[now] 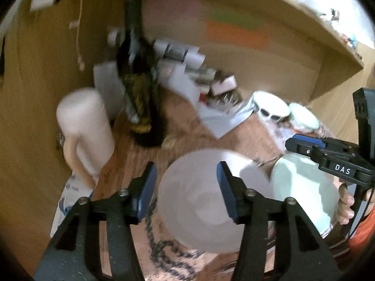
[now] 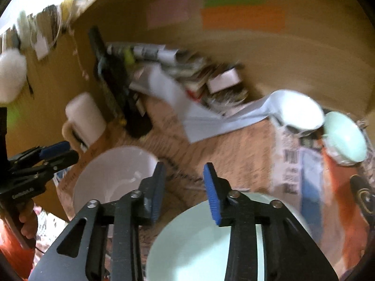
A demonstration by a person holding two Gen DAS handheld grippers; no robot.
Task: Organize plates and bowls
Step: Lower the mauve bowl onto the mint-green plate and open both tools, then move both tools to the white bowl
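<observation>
A white bowl (image 1: 206, 199) sits on the wooden desk just below my open left gripper (image 1: 186, 187), whose blue pads straddle its left rim. It also shows in the right wrist view (image 2: 112, 175). A pale green bowl (image 2: 194, 245) lies under my open right gripper (image 2: 184, 192), whose right pad is over its rim; it shows in the left wrist view (image 1: 302, 187) too. A white dish (image 2: 297, 111) and a small green bowl (image 2: 344, 138) stand at the far right.
A dark bottle (image 1: 136, 82) and a pink mug (image 1: 86, 133) stand at the left. Loose papers and boxes (image 1: 199, 82) crowd the back of the desk. Wooden walls (image 1: 35, 93) close in the left and back. Printed paper (image 2: 293, 164) lies at right.
</observation>
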